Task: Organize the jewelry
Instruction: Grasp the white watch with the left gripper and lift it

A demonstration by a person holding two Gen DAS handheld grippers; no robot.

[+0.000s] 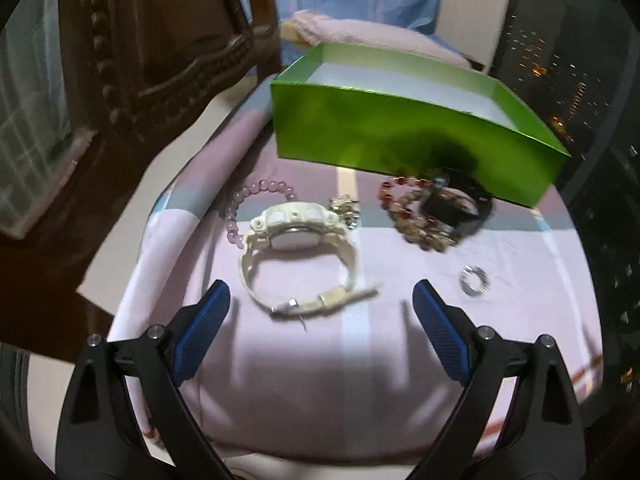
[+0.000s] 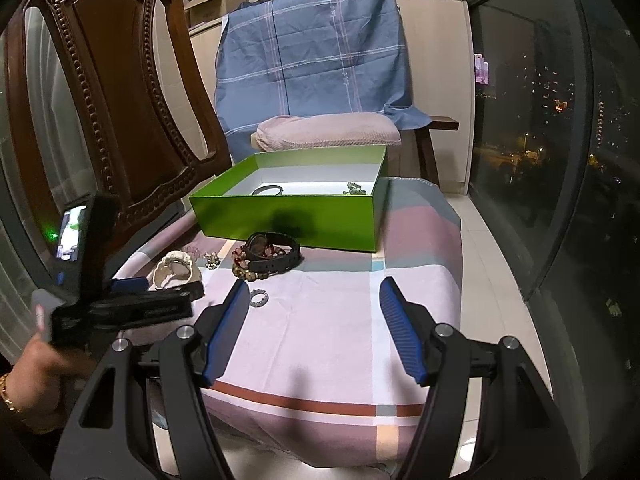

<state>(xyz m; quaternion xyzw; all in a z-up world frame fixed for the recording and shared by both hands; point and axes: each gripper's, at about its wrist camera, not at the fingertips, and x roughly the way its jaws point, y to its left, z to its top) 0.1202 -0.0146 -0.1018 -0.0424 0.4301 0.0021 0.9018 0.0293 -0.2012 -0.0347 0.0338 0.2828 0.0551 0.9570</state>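
Left gripper (image 1: 322, 300) has its blue fingers wide apart, just above the white watch (image 1: 296, 256), holding nothing. Right gripper (image 2: 314, 324) is apart too, empty. Behind the watch stands the green box (image 2: 288, 216); a silver ring (image 1: 474, 279) lies to its right.

Indoor light falls from above and behind the cameras, bright on the pink checked cloth (image 2: 340, 280) and dim toward the dark night window (image 2: 532, 152), where small city lights glow. The glossy green cardboard box (image 1: 400, 132) carries a dark reflection on its front wall. Soft gripper shadows lie on the cloth. The left wrist view is slightly motion-blurred; both fisheye views bend and darken at the edges.
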